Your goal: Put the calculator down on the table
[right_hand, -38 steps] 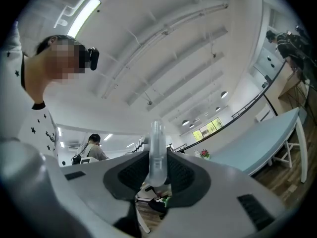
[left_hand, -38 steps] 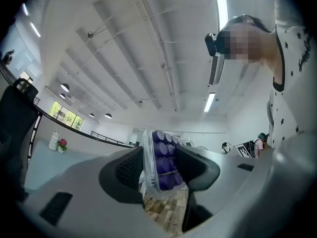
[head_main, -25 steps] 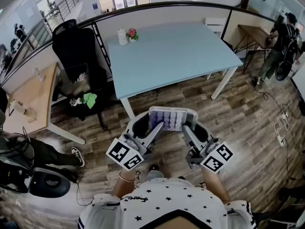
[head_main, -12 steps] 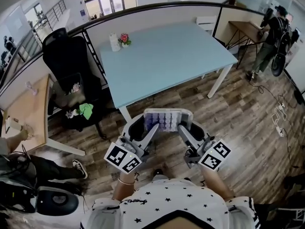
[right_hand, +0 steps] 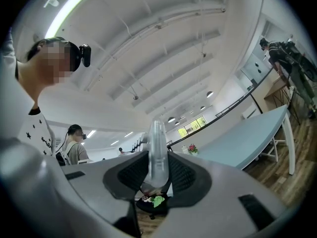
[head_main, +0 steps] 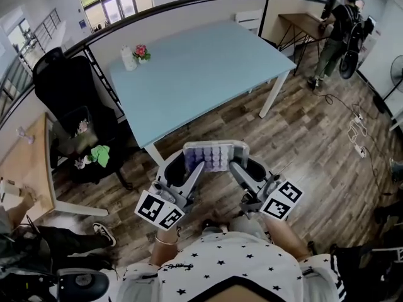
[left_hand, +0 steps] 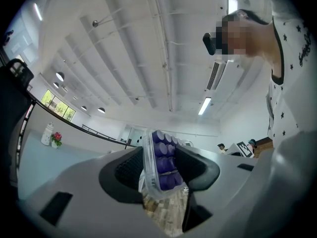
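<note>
One calculator (head_main: 215, 155), clear casing with purple keys, is held up between two claws, one at each end. The left claw (head_main: 199, 167) is clamped on its left end with the jaws set fairly wide. In the left gripper view the calculator (left_hand: 162, 166) is seen edge-on between the two pads, keys turned toward one of them. The right claw (head_main: 233, 167) is pinched a lot narrower on the thin right edge (right_hand: 157, 150), with a pad pressed to each side.

The keys are faced up toward the head camera. The calculator is carried over the wooden floor (head_main: 302, 137), just short of the near edge of the table (head_main: 201, 61), so it's not set down yet.

One light blue table is counted. Two small things are parked at its far left corner: a white bottle (head_main: 129, 58) and a pot of pink flowers (head_main: 141, 51). One black office chair (head_main: 60, 90) is seen left of the table. One person (head_main: 337, 24) can be made out far off at top right.
</note>
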Motion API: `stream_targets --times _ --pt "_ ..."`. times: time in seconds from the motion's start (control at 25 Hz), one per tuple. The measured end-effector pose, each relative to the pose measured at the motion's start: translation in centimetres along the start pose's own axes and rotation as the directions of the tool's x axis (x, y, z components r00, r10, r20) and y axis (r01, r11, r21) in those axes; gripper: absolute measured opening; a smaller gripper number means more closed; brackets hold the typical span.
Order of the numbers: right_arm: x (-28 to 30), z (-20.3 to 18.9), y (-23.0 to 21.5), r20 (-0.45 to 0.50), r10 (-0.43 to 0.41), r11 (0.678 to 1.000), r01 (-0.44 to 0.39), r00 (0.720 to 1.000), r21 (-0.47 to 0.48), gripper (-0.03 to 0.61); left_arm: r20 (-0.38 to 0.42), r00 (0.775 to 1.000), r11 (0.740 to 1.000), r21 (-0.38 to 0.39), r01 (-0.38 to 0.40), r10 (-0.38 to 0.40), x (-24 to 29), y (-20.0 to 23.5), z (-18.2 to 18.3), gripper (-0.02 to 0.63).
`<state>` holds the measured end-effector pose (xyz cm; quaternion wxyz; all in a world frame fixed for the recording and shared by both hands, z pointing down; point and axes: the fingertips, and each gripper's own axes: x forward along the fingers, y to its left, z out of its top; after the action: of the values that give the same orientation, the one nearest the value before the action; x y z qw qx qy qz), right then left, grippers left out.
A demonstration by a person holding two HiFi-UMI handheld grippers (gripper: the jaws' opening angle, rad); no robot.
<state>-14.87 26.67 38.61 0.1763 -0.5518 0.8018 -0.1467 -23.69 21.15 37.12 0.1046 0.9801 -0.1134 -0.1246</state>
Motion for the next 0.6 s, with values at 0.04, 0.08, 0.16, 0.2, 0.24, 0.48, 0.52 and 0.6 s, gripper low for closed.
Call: stream_targets --times 0.04,0.08,0.16,0.2,0.24,0.48,0.52,0.6 --pt "-0.1 -0.1 -0.1 0.0 -0.008 1.0 0.008 1.0 0.001 0.104 -0.002 1.0 1.0 -0.006 0.004 -0.004 0.1 0.0 -0.2 0.209" --pt "-0.2 -0.3 -0.3 -0.002 -0.013 1.0 0.013 1.0 0.003 0.106 -0.004 1.0 1.0 -0.011 0.006 -0.006 0.1 0.1 -0.5 0.209" --pt "-0.3 -0.7 -0.6 -0.006 -0.014 1.0 0.015 1.0 0.011 0.106 -0.009 1.0 1.0 -0.018 0.001 -0.002 0.1 0.1 -1.0 0.209" --pt "-0.3 -0.8 -0.8 -0.008 -0.009 1.0 0.009 1.0 0.014 0.106 -0.009 1.0 1.0 -0.019 -0.005 0.005 0.1 0.2 -1.1 0.209" --pt "-0.1 -0.7 -1.0 -0.01 0.0 1.0 0.0 1.0 0.017 0.107 -0.009 1.0 1.0 -0.018 -0.015 0.015 0.2 0.3 -1.1 0.209" --pt "1.6 -0.1 -2.8 -0.03 0.104 0.994 -0.103 0.994 0.038 0.106 0.004 0.994 0.993 0.028 -0.111 0.111 1.3 1.4 -1.0 0.209" --pt "2.1 -0.1 -3.2 -0.034 0.121 0.992 -0.12 0.992 0.044 0.106 0.006 0.992 0.991 0.033 -0.128 0.128 1.5 1.7 -1.0 0.209" --pt "3.2 0.5 -4.3 -0.042 0.146 0.988 -0.144 0.988 0.055 0.106 0.006 0.987 0.987 0.033 -0.159 0.159 2.4 2.7 -0.9 0.209"
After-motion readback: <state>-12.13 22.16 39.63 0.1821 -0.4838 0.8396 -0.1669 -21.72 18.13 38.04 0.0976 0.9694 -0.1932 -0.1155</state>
